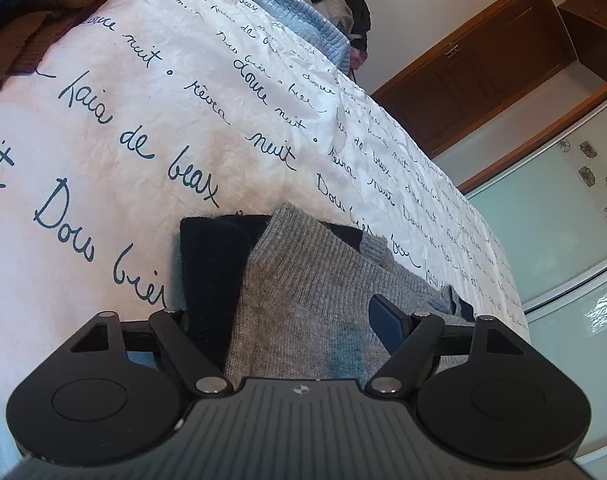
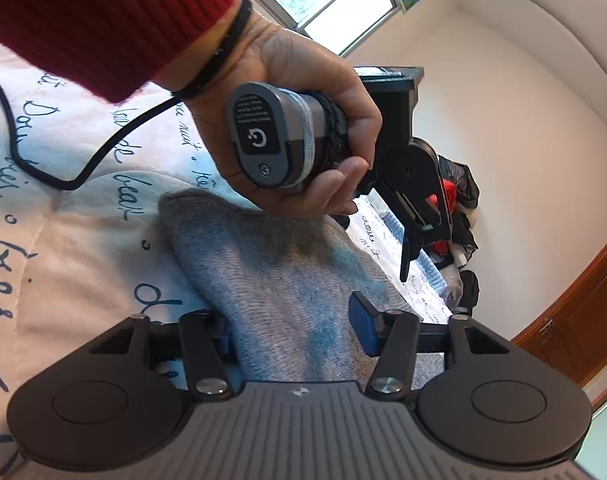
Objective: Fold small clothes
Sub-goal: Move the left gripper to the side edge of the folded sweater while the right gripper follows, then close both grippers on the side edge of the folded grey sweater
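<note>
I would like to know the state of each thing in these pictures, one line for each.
Grey sweater: lies on the bed, partly folded, between the fingers of both tools.
Dark garment: lies flat under the grey sweater.
Left tool: around the sweater; grip unclear.
Right tool: around the sweater; grip unclear.
Brown sweater: crumpled at the far end.
Blue sweater: lies unfolded.
Wardrobe door: closed.

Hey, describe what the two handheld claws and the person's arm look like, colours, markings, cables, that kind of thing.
Each claw has a ribbed dark grey body, two round black discs, black linkage arms with silver pins and blue pads. The left claw and right claw look identical. The other unit's handle is grey with a white logo, wrapped in pale and black cord. The person wears a red ribbed sleeve, a black wrist band, and a black cable trails off.
</note>
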Demonstrator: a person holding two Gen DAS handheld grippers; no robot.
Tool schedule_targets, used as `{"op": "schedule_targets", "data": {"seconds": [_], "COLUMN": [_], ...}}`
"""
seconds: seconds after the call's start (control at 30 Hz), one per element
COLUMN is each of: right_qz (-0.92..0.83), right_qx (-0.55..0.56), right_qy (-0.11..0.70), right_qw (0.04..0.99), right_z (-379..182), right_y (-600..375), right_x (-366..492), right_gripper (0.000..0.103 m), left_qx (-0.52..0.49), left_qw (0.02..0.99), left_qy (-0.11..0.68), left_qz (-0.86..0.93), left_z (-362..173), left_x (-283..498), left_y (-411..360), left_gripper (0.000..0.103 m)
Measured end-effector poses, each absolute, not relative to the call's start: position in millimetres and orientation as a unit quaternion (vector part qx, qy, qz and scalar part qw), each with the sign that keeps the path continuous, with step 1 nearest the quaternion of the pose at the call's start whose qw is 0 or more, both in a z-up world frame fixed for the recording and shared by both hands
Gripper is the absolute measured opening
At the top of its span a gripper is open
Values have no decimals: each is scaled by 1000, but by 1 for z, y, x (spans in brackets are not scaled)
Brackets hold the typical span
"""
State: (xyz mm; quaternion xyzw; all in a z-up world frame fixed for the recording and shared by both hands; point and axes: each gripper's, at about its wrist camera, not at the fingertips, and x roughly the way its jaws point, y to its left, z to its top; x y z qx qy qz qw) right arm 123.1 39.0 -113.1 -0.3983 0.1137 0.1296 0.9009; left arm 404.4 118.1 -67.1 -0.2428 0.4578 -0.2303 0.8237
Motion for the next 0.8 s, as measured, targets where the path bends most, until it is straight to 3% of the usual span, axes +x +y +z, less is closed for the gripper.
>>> {"op": "schedule_targets", "data": {"seconds": [0.1,0.17,0.23,0.3,0.5,0.8], "right_qz": [138,144,147,152,176,227], "right_qx": [-405,-407,-413,-418,-393,-167], "right_qy": [113,111,112,114,125,162], "right_qw": [897,895,892,888,894,946], "right_z": [-115,-115,-115,-116,-110,-55], "right_y": [40,40,43,45,39,-29], "right_x": [121,116,114,113,113,114], "right_gripper": [39,28,22,15,8,7], "left_qx": [-227,-211,-194,-202,-164,-127], "left_qw": [833,840,846,841,860,886], "left_qy": [455,454,459,464,451,417], "left_qz": [-219,-207,-190,-190,-173,-157], "left_z": [-66,-65,-66,-67,-54,-8], "left_x": [402,401,402,403,392,371], "left_y": [116,114,113,117,107,85], "left_gripper": [65,50,25,14,12,11]}}
